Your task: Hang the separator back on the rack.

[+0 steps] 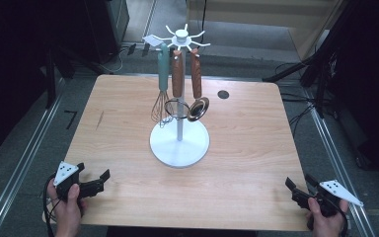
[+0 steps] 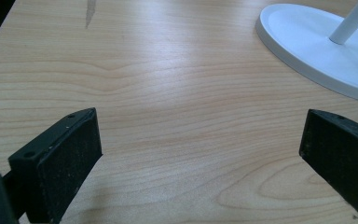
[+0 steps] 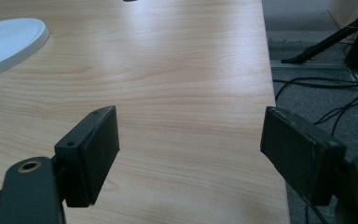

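Observation:
A white utensil stand (image 1: 179, 143) with a round base and a hooked top stands in the middle of the wooden table (image 1: 128, 163). From its hooks hang a teal-handled whisk (image 1: 162, 84), a wooden-handled utensil (image 1: 177, 74) and a wooden-handled strainer (image 1: 197, 106). My left gripper (image 1: 93, 177) is open at the table's near left corner, nothing between its jaws. My right gripper (image 1: 298, 183) is open at the near right corner, also empty. The stand's base (image 2: 321, 51) lies ahead and to the right of the left gripper (image 2: 200, 154). The base's edge (image 3: 9, 44) lies far left of the right gripper (image 3: 189, 149).
A small dark round disc (image 1: 222, 94) lies on the table behind and right of the stand. A dark streak (image 1: 99, 119) marks the left side of the tabletop. Cables (image 3: 326, 84) and stand legs lie on the floor past the table's right edge.

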Demonstrator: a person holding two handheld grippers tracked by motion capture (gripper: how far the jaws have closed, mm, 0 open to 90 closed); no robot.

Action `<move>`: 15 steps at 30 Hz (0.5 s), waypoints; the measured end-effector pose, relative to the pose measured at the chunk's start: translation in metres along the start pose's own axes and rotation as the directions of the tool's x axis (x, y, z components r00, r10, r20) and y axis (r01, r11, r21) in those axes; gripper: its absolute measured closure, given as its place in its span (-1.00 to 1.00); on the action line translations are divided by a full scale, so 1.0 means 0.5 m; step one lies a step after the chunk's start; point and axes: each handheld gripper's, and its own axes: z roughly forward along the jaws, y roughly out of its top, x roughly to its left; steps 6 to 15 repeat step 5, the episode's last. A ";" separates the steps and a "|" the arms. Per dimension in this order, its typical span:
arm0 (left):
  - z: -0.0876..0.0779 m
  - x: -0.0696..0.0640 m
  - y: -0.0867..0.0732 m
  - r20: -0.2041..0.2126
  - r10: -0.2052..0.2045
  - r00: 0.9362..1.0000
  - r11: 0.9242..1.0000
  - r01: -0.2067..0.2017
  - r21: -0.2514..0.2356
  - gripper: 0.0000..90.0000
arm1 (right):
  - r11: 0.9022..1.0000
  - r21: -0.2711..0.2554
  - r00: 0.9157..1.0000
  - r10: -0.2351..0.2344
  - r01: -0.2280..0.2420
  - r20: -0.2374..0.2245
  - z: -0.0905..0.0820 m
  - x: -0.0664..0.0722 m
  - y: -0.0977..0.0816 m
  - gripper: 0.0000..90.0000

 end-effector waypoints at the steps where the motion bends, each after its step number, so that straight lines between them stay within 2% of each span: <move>1: 0.001 0.000 0.000 0.000 0.000 1.000 1.000 0.000 0.002 -1.00 | 1.000 -0.001 1.000 0.004 -0.004 0.001 0.000 0.000 0.000 -0.56; 15: 0.003 0.000 0.002 -0.009 -0.003 1.000 1.000 0.003 0.005 -1.00 | 1.000 -0.002 1.000 0.011 -0.011 -0.006 -0.003 -0.002 -0.001 -0.59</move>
